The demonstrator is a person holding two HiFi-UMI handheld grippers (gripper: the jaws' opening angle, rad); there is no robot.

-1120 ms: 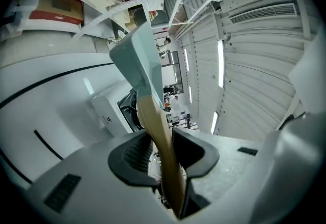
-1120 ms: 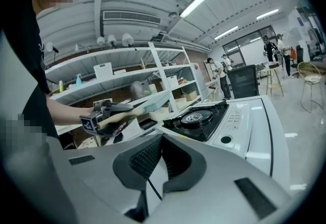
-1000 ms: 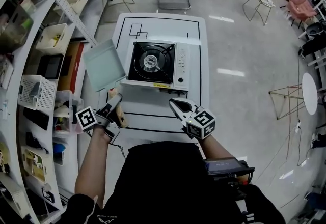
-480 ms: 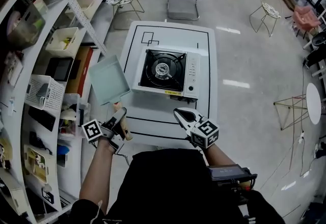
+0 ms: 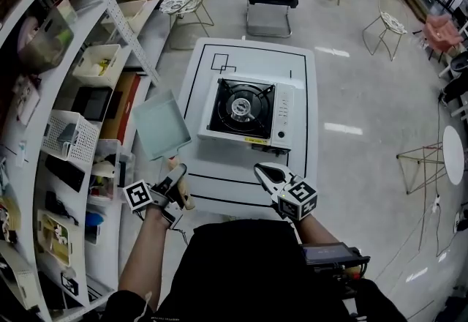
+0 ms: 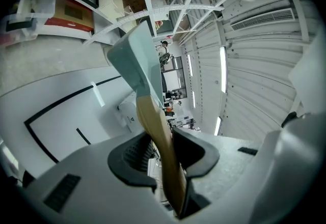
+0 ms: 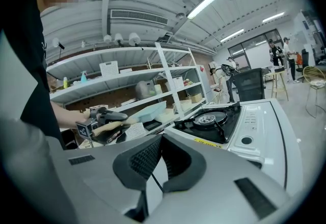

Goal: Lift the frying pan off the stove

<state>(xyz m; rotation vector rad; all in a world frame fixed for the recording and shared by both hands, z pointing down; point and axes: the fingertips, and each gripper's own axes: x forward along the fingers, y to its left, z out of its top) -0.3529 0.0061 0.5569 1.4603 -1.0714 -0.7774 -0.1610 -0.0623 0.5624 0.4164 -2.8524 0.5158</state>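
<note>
The left gripper [image 5: 175, 176] clamps only the handle [image 6: 155, 131], so the pan [image 5: 159, 125], already off the stove [image 5: 248, 110] and held out past the table [image 5: 219, 167] edge at the stove's 9 o'clock, could droop, twist loose or clip the shelf [image 5: 117, 20], while the right gripper [image 5: 265, 173], closed on nothing, lends no support.
</note>
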